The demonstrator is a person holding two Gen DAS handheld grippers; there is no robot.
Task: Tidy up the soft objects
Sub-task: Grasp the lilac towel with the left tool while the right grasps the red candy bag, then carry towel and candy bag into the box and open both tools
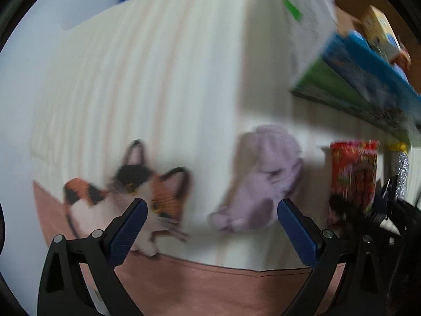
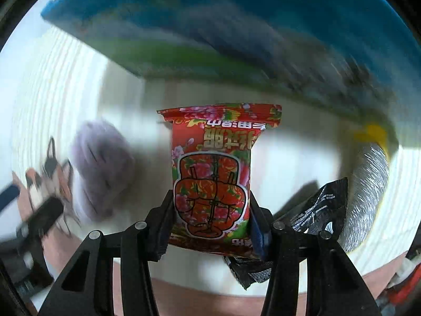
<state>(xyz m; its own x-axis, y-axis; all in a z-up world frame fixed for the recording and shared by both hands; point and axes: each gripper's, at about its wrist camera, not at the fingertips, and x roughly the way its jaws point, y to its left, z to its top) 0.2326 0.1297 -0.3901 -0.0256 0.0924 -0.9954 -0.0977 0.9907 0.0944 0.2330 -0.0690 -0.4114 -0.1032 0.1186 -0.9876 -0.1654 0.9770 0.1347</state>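
My right gripper [image 2: 210, 210] is shut on a red flowered packet [image 2: 213, 173] and holds it upright above the pale striped table [image 2: 52, 92]. The packet also shows in the left wrist view [image 1: 352, 173] at the right. My left gripper [image 1: 210, 210] is open and empty, above the table's near edge. A calico cat plush [image 1: 126, 200] lies just beyond its left finger, and a lilac soft cloth toy [image 1: 263, 179] lies beyond its right finger. Both also show blurred in the right wrist view, the cat [image 2: 50, 181] and the lilac toy [image 2: 102, 168].
A blue and green box [image 1: 368, 79] stands at the back right, with a yellow carton [image 1: 381, 31] behind it. A black packet [image 2: 315, 210] and a silver packet with a yellow tip [image 2: 368, 184] lie right of the red packet. A pink floor [image 1: 210, 284] lies below the table edge.
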